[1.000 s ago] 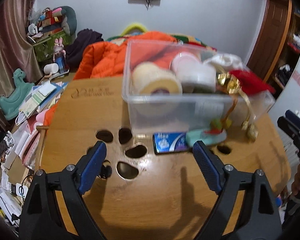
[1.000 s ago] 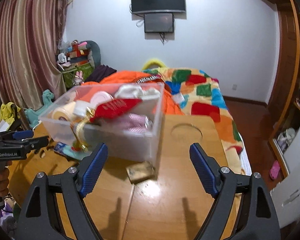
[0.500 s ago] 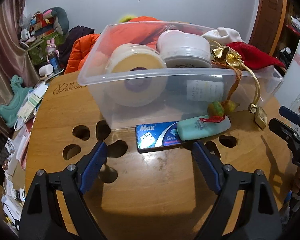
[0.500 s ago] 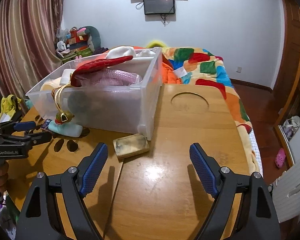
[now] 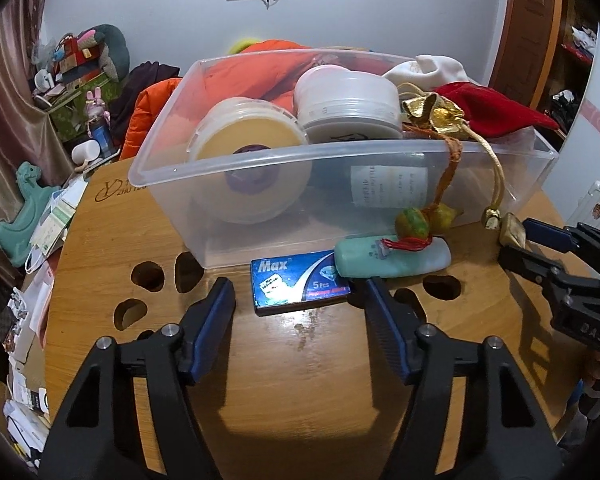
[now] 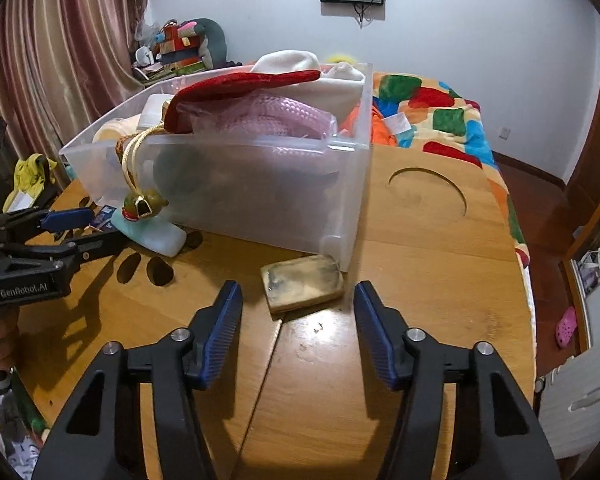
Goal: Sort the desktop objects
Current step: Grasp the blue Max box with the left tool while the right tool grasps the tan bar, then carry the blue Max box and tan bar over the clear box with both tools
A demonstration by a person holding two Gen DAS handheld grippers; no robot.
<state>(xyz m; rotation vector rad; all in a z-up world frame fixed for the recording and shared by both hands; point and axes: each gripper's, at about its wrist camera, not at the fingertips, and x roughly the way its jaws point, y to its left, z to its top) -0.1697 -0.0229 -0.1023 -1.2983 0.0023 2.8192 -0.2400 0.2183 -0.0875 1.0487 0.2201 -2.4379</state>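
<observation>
A clear plastic bin stands on the wooden table, full of tape rolls, a red pouch and cords. In front of it lie a blue Max box and a teal bottle. My left gripper is open, its fingers on either side of the blue box's near edge. A gold bar lies by the bin's corner. My right gripper is open just short of the gold bar, and shows at the right of the left wrist view.
Paw-shaped holes pierce the table left of the blue box. A round cut-out lies right of the bin. A bed with a colourful blanket is behind the table. Clutter lies off the table's left edge.
Both grippers have moved forward and down toward the table. The left one now brackets the blue box and the right one has closed in on the gold bar. Both jaws have narrowed somewhat.
</observation>
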